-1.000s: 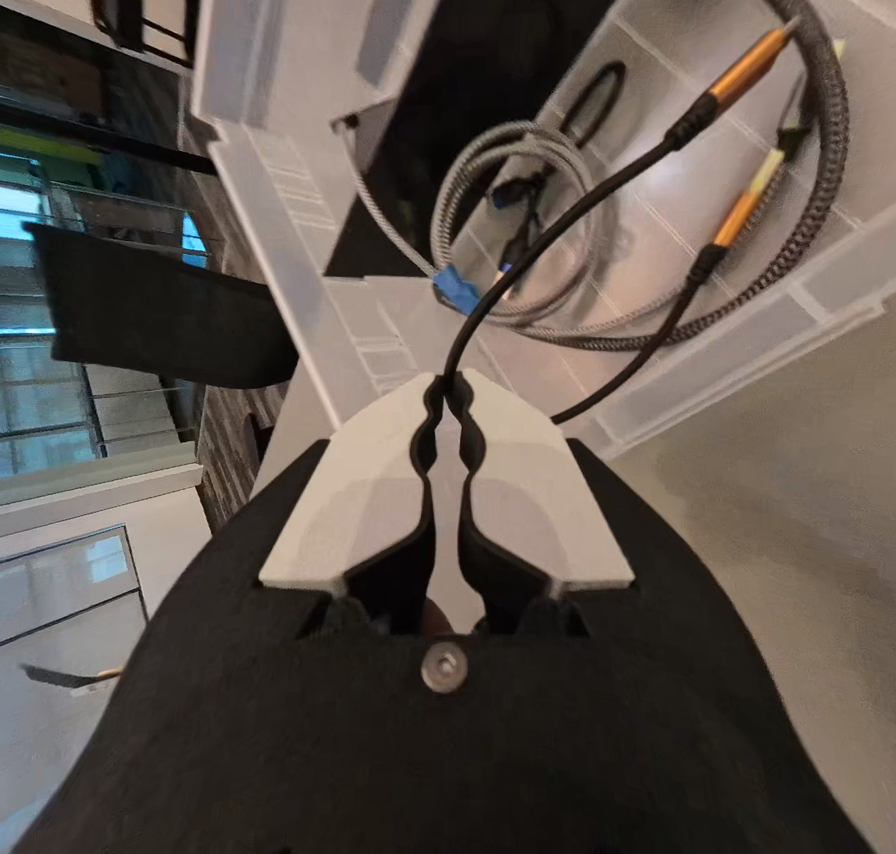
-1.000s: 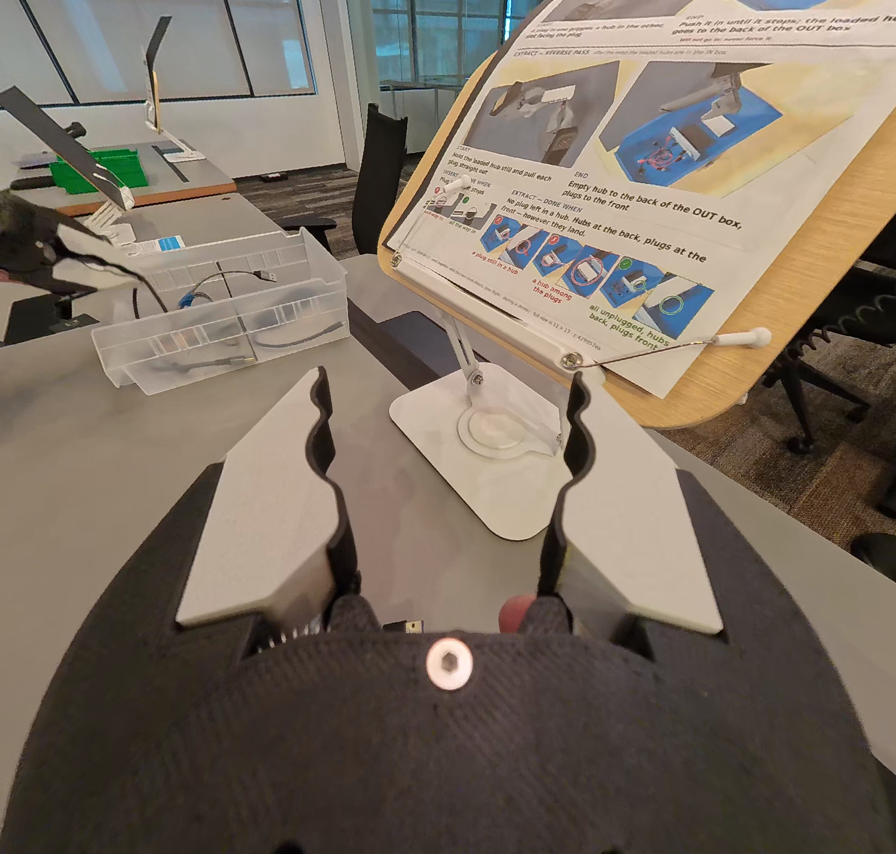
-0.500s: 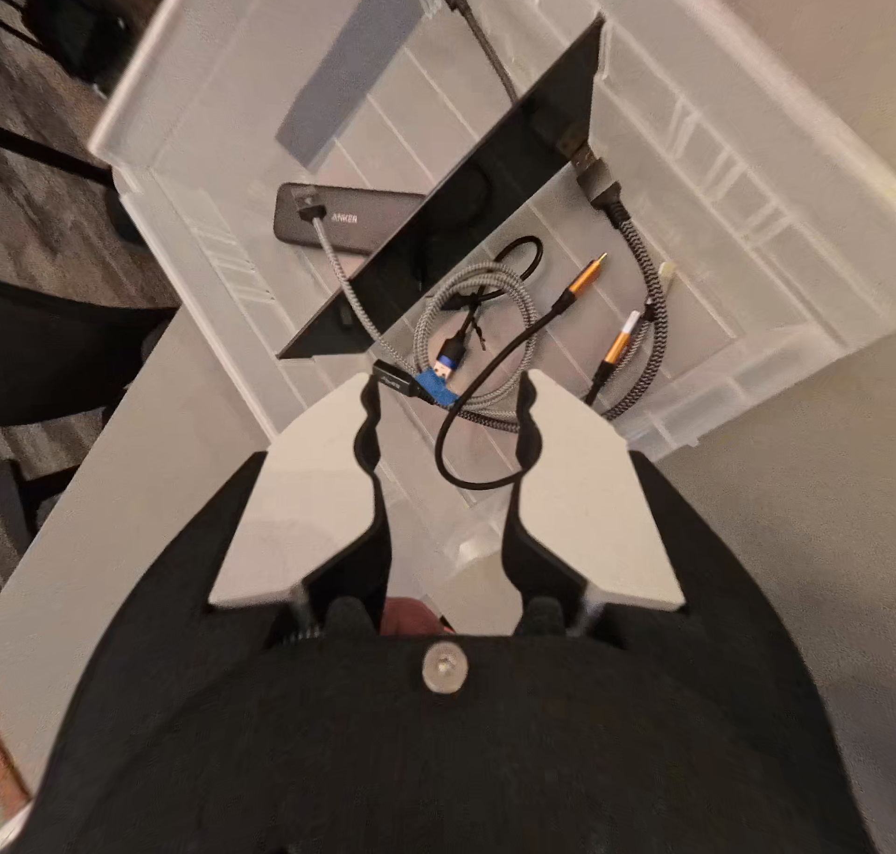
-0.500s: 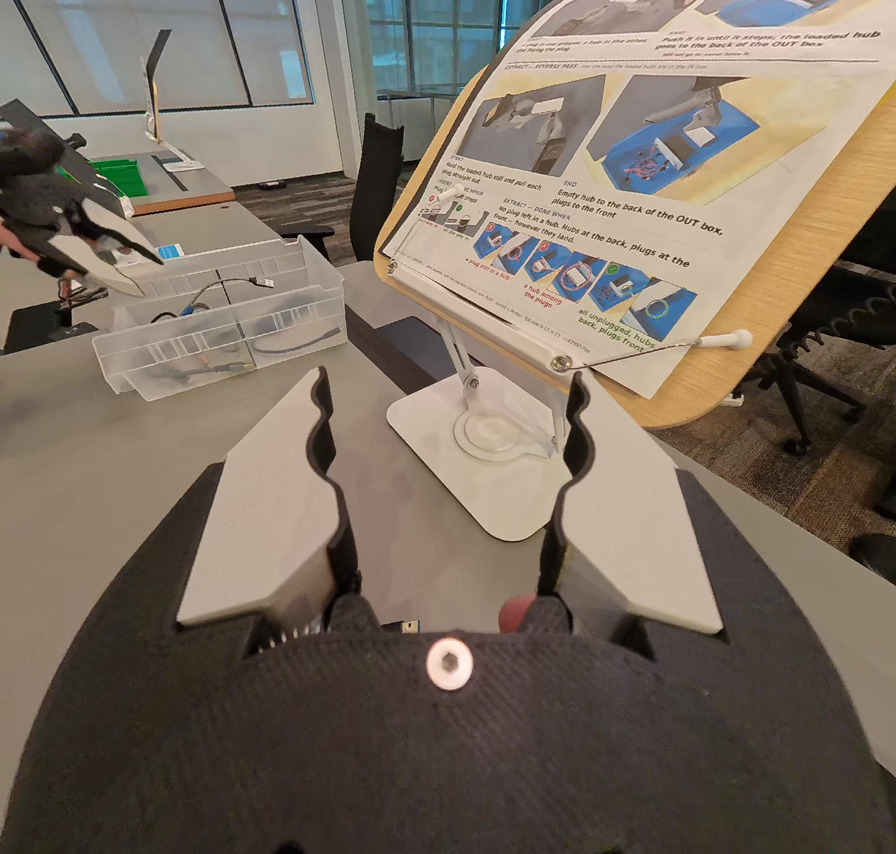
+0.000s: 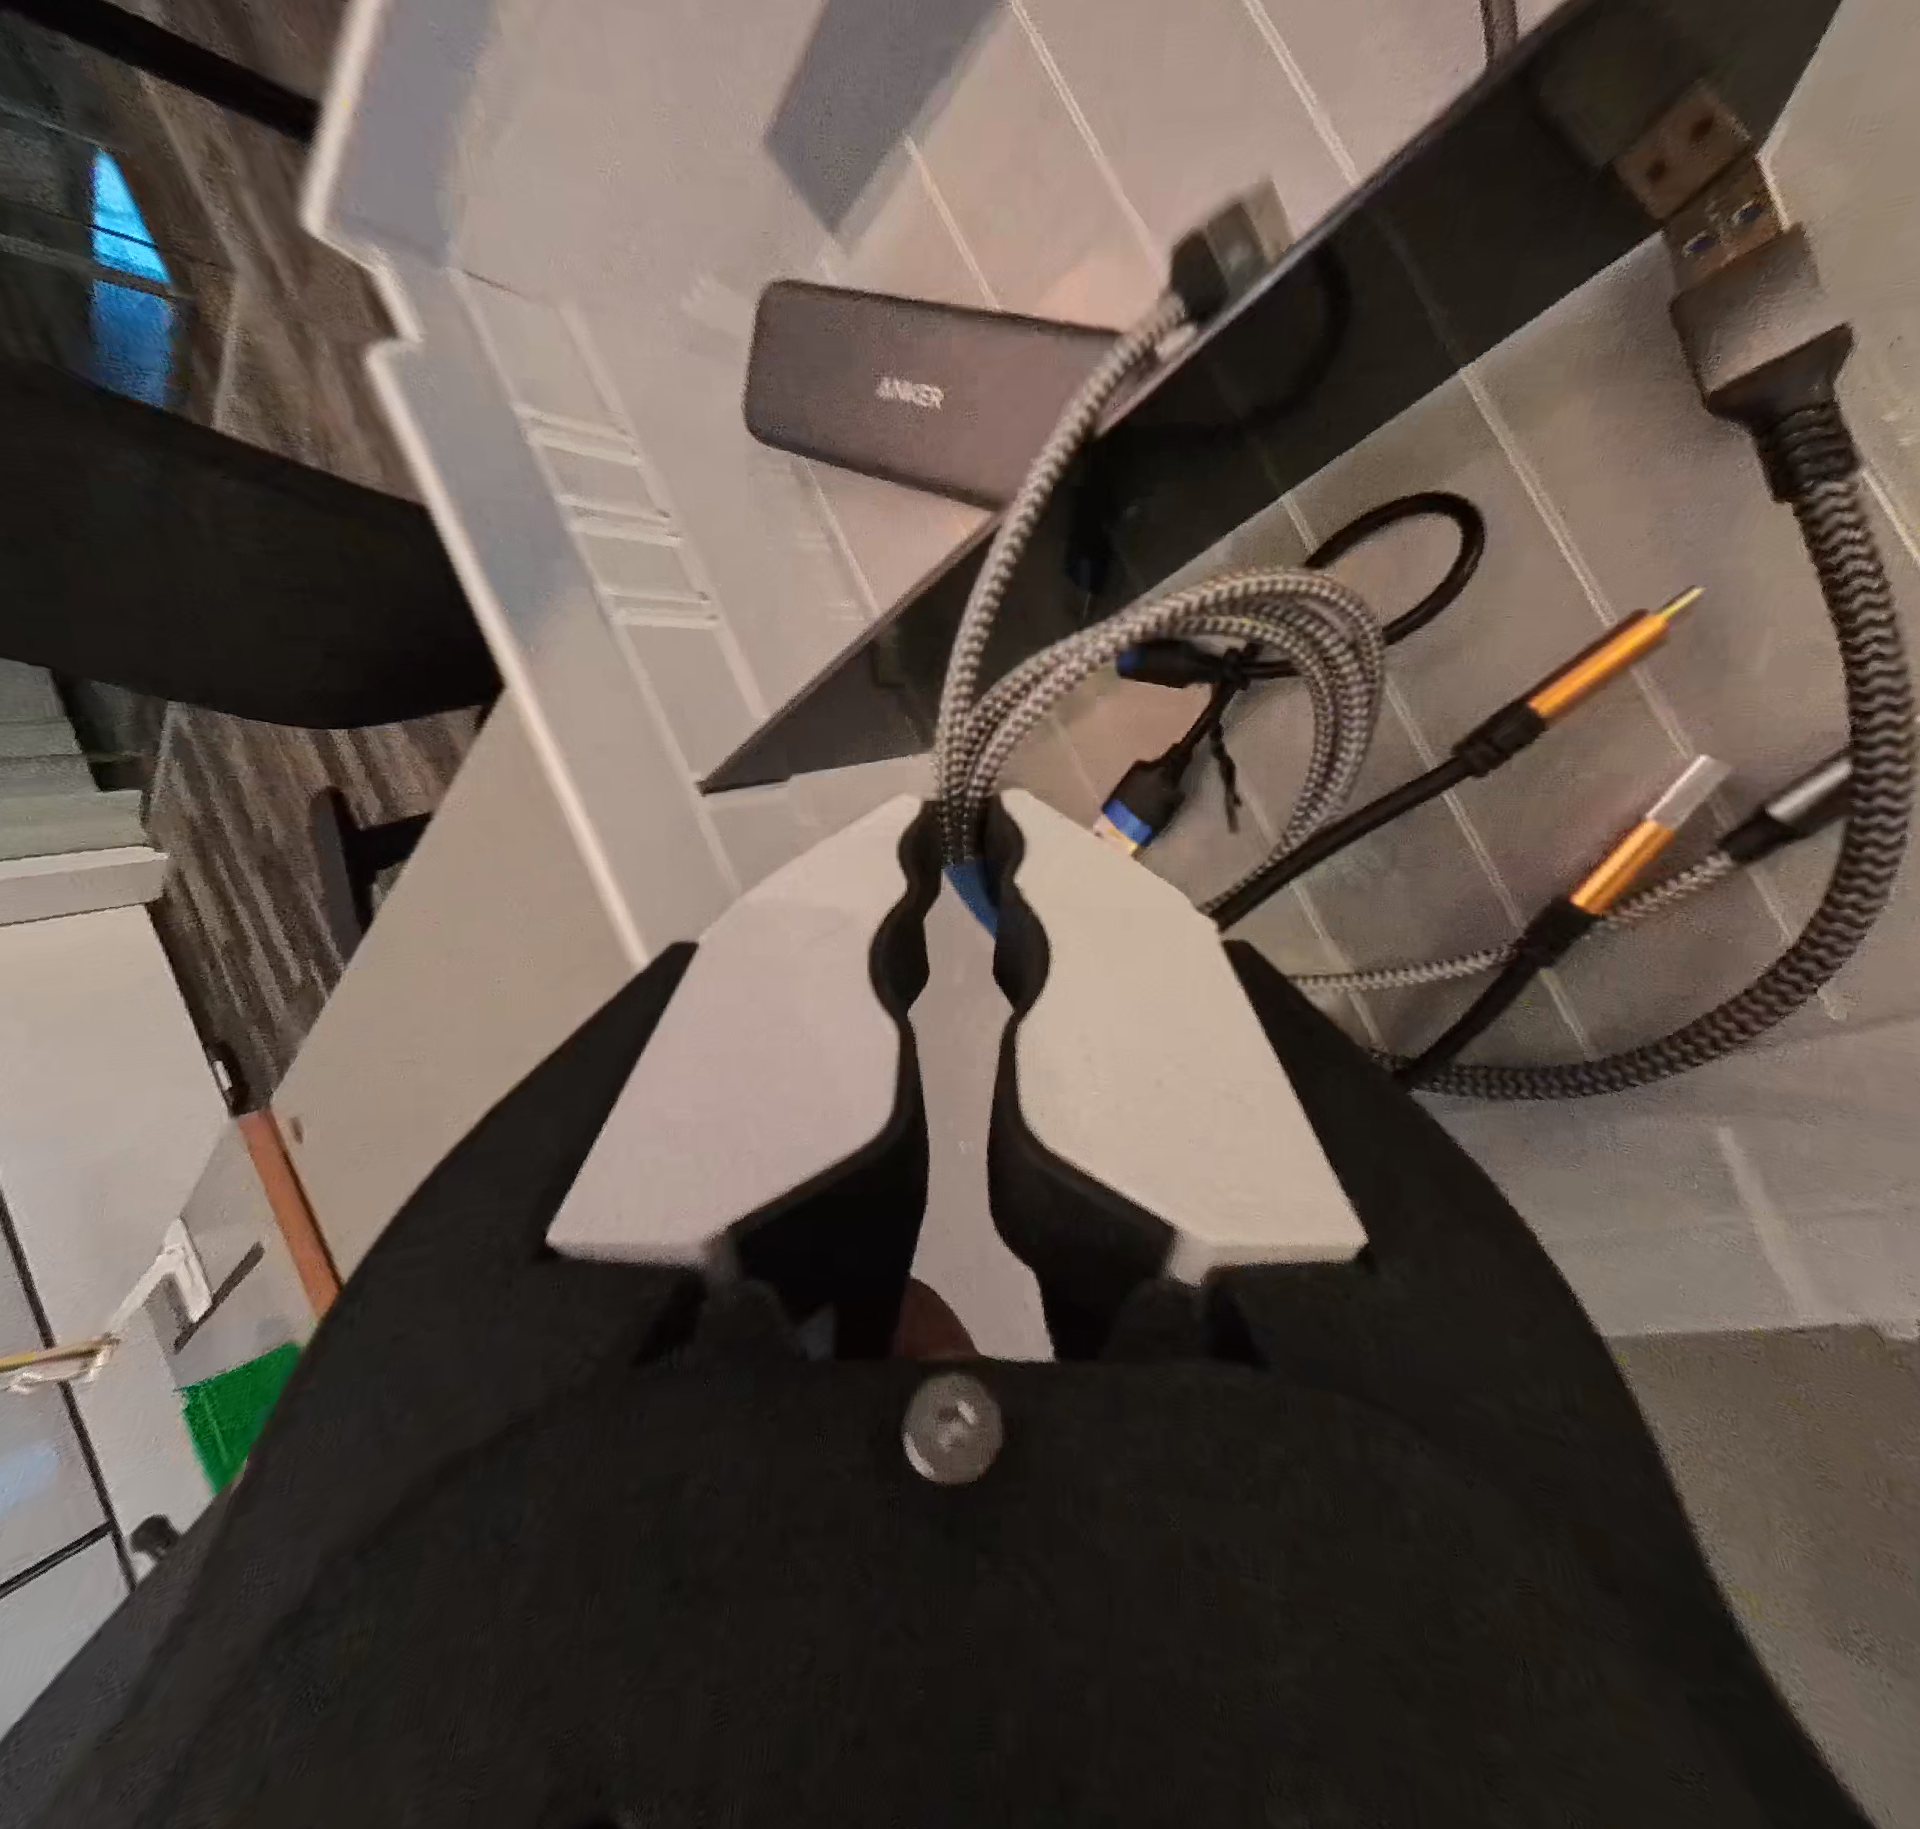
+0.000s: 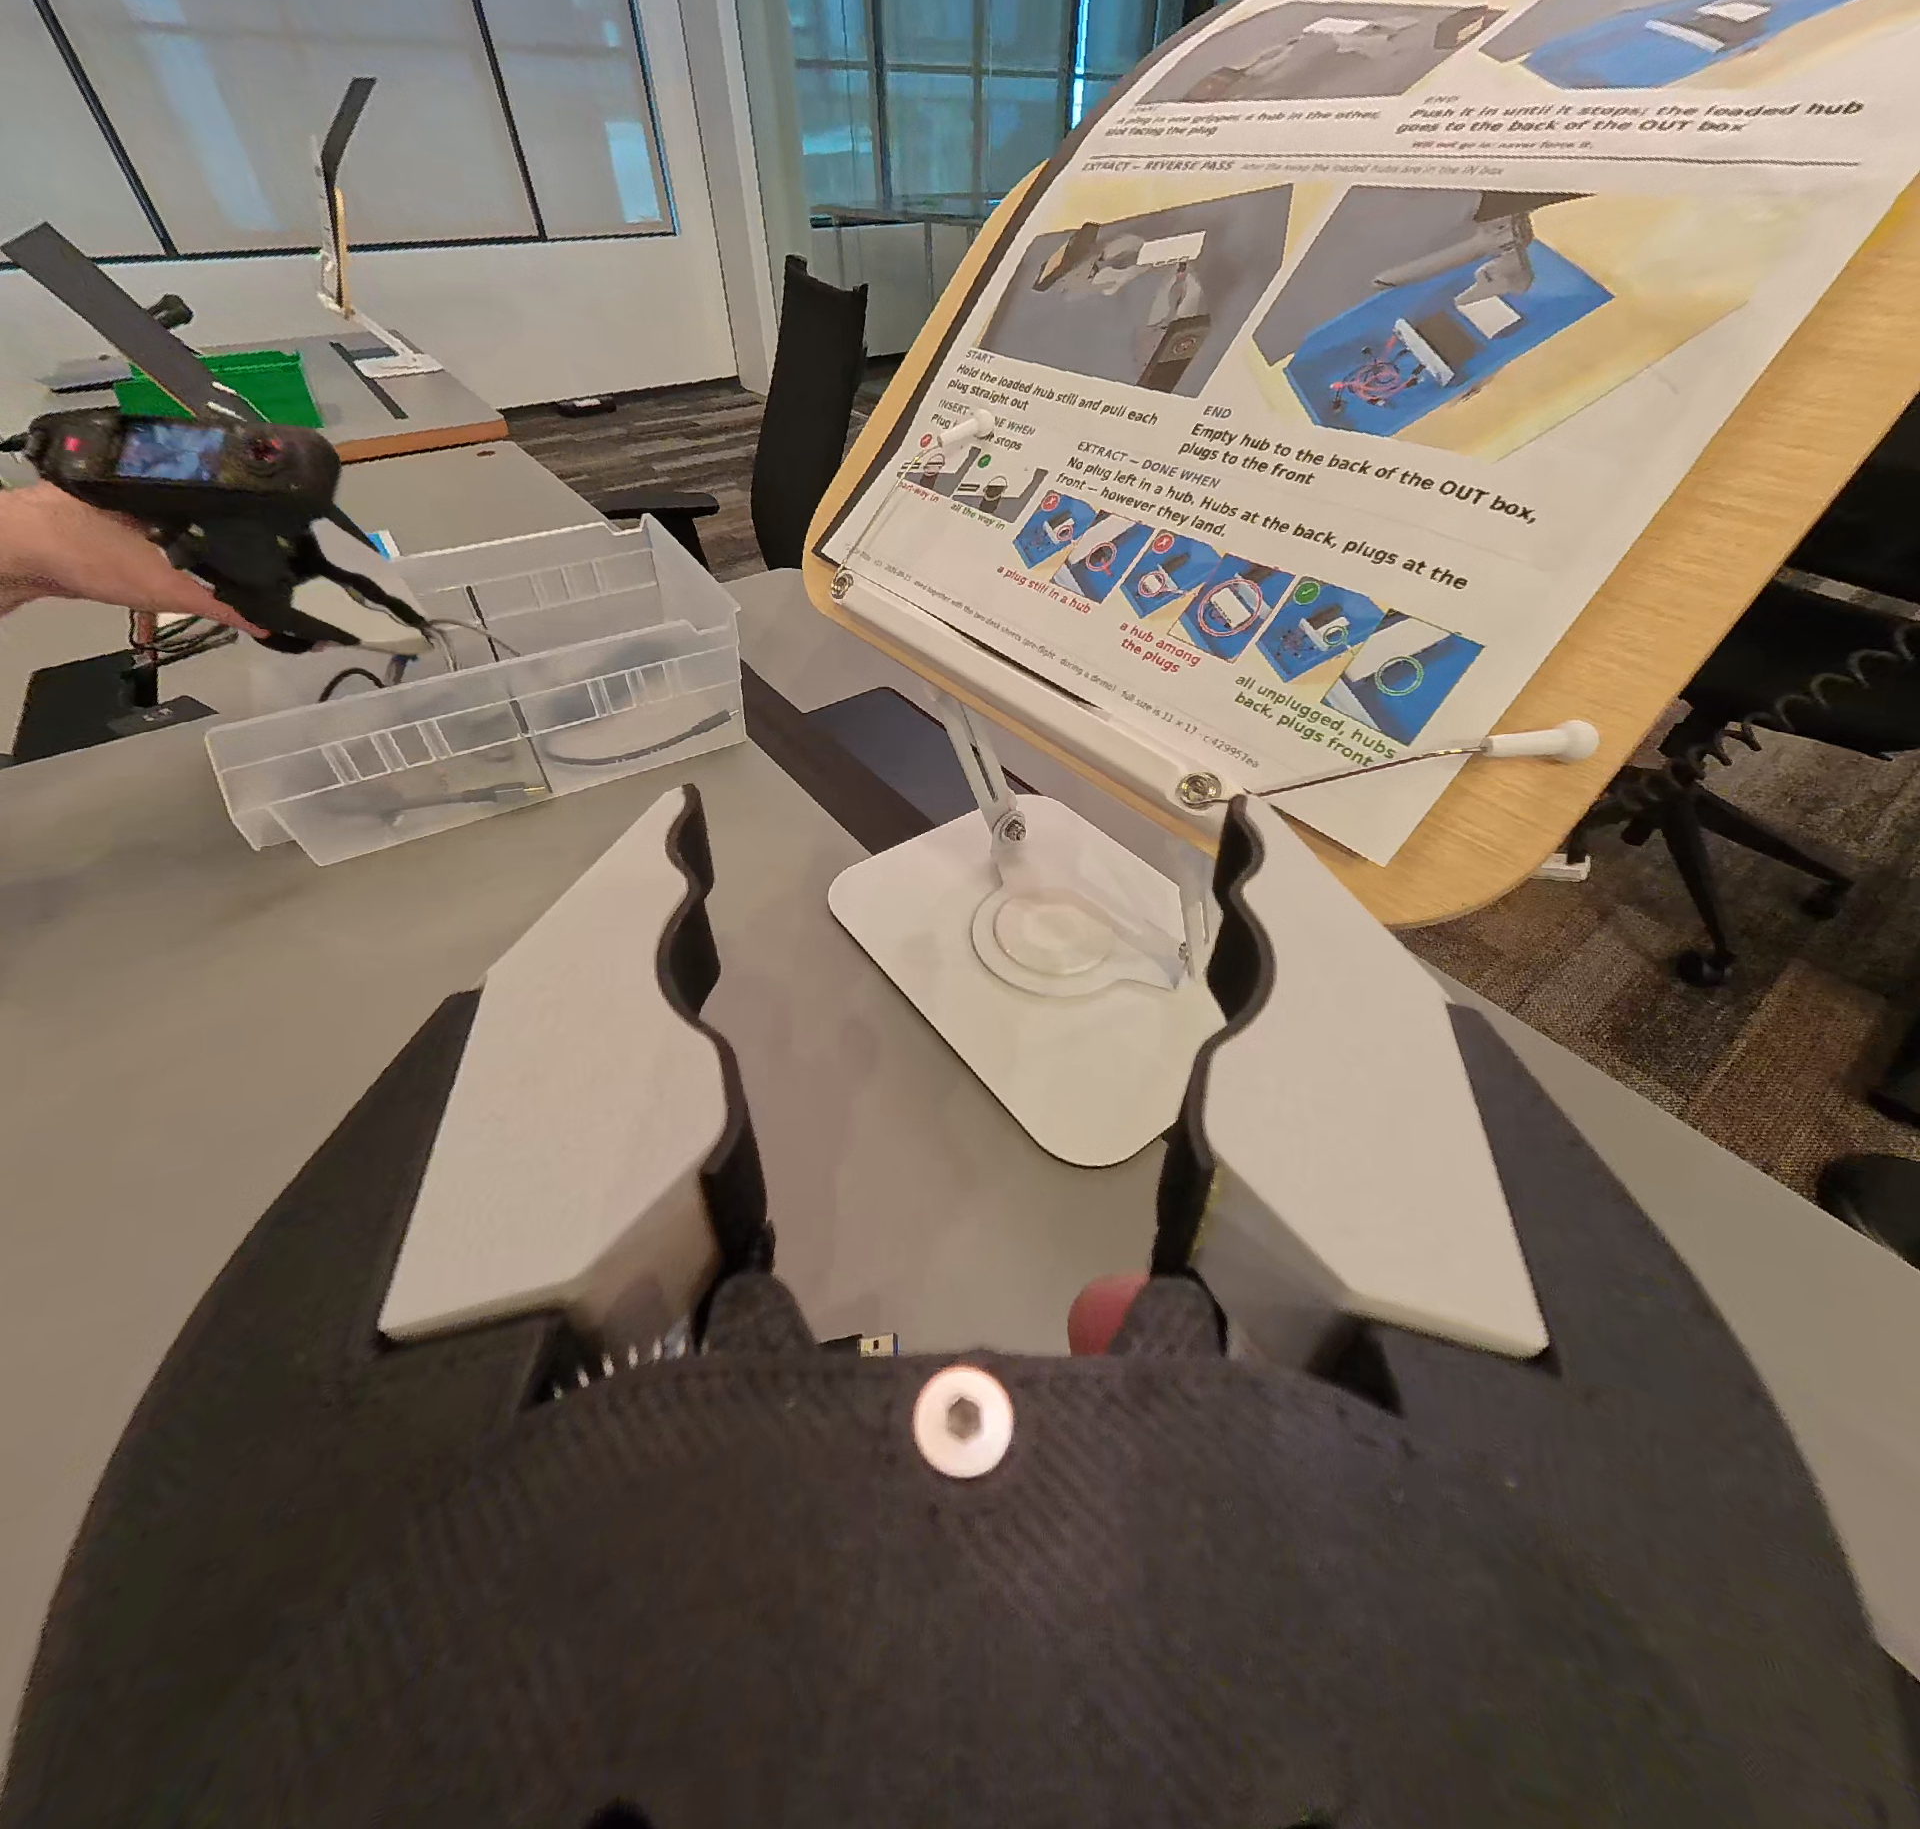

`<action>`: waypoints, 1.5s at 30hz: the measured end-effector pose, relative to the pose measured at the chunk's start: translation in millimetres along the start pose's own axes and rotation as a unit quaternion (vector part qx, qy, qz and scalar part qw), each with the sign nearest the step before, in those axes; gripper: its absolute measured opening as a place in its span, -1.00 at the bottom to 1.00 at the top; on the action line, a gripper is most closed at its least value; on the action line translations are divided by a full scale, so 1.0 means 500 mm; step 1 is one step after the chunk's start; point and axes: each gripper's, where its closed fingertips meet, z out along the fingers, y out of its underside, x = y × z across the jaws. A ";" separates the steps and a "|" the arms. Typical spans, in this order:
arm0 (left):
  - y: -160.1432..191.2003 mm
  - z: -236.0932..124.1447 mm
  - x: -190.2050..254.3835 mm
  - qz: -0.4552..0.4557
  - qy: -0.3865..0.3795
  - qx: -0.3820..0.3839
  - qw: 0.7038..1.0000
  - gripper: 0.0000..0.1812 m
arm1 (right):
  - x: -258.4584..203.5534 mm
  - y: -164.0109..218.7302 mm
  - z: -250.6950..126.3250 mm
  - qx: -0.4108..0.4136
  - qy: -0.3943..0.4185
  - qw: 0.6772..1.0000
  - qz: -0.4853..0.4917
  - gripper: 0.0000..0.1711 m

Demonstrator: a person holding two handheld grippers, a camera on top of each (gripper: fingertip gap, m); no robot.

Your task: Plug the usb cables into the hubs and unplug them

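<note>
Braided grey cable [image 5: 1049, 553] between closed left jaws

Instruction sheet [image 6: 1299, 408] on tilted wooden stand [image 6: 1662, 699]; office chair [image 6: 810, 366] behind.

Ahead of the left gripper [image 5: 961, 823], whose fingers [image 5: 1122, 1041] are smooth matt grey plastic on a rough black body, lies a braided grey fabric-sheathed cable [image 5: 1195, 626] in a frosted translucent plastic bin [image 5: 582, 491]. Beyond its tips sit a matt dark hub [image 5: 894, 392] and a glossy black divider [image 5: 1247, 408]; to their right are cables with shiny orange metal plugs [image 5: 1584, 678]. Past the right gripper [image 6: 956, 886], glossy printed paper [image 6: 1351, 345] rests on a pale wooden board [image 6: 1766, 553] with a smooth white metal base [image 6: 1039, 1041].
</note>
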 end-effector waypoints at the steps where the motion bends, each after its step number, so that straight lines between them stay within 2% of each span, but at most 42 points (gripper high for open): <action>1: -0.007 -0.015 -0.012 -0.002 -0.017 0.013 1.000 -0.92 | 0.000 -0.001 -0.001 0.001 0.000 1.000 0.000 0.12; 8: -0.050 -0.126 -0.095 -0.011 -0.169 0.125 0.977 -0.92 | -0.006 -0.010 -0.004 0.006 -0.001 1.000 -0.003 0.11; 10: -0.063 -0.151 -0.096 -0.003 -0.191 0.159 0.969 -0.92 | -0.010 -0.014 -0.005 0.008 -0.002 1.000 -0.004 0.11; 13: -0.083 -0.214 -0.127 -0.019 -0.265 0.213 0.940 -0.92 | -0.013 -0.019 -0.007 0.011 -0.003 1.000 -0.006 0.11; 16: -0.111 -0.269 -0.144 0.002 -0.306 0.234 0.923 -0.92 | -0.013 -0.025 -0.011 0.016 -0.002 1.000 -0.005 0.11; 22: -0.137 -0.310 -0.173 0.049 -0.367 0.226 0.901 -0.92 | -0.014 -0.036 -0.019 0.023 -0.002 1.000 -0.007 0.12; 26: -0.160 -0.340 -0.152 0.042 -0.363 0.251 0.896 -0.92 | -0.013 -0.045 -0.026 0.031 -0.002 1.000 -0.006 0.12; 30: -0.214 -0.381 -0.083 0.062 -0.328 0.285 0.899 -0.91 | -0.017 -0.048 -0.028 0.032 -0.005 0.999 -0.009 0.12; 38: -0.392 -0.456 0.086 0.116 -0.231 0.364 0.895 -0.92 | -0.051 -0.069 -0.029 0.038 -0.018 0.999 -0.031 0.12; 45: -0.544 -0.438 0.227 0.161 -0.143 0.384 0.898 -0.92 | -0.073 -0.080 -0.030 0.042 -0.032 0.998 -0.042 0.11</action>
